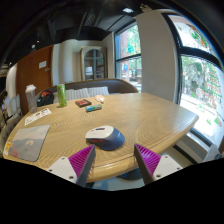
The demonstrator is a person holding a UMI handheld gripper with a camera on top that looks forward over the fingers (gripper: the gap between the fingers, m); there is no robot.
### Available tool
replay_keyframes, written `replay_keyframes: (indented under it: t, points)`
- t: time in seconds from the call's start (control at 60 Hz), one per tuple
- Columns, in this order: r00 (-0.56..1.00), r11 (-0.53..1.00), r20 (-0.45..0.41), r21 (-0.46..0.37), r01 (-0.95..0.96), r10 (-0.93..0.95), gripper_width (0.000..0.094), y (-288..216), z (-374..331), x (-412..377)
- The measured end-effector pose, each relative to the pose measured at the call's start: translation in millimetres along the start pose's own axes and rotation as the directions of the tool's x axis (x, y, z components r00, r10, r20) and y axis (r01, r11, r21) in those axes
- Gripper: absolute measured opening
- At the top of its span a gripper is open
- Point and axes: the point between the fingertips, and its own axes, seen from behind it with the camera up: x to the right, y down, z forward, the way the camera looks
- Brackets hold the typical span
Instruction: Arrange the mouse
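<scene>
A grey and blue mouse (105, 137) lies on the wooden table (140, 115) near its front edge. My gripper (114, 160) is open, and its magenta pads (82, 160) stand apart on either side. The mouse lies just ahead of the fingertips, slightly toward the left finger, and the fingers do not touch it.
A grey mouse mat (29, 142) lies on the table to the left. Further back are a green bottle (61, 96), a white jug (31, 98), papers (36, 117), a brown book (83, 102) and a small blue item (93, 108). Windows (200, 70) are on the right.
</scene>
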Motion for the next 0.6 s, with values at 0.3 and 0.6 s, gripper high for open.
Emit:
replay_keyframes:
  t: [0.3, 0.6]
  points:
    - [0.997, 0.999, 0.071, -0.021, 0.043, -0.041, 0.0806, -15, 57, 5]
    - [0.995, 0.997, 0.088, -0.052, 0.052, -0.047, 0.0749, -31, 96, 2]
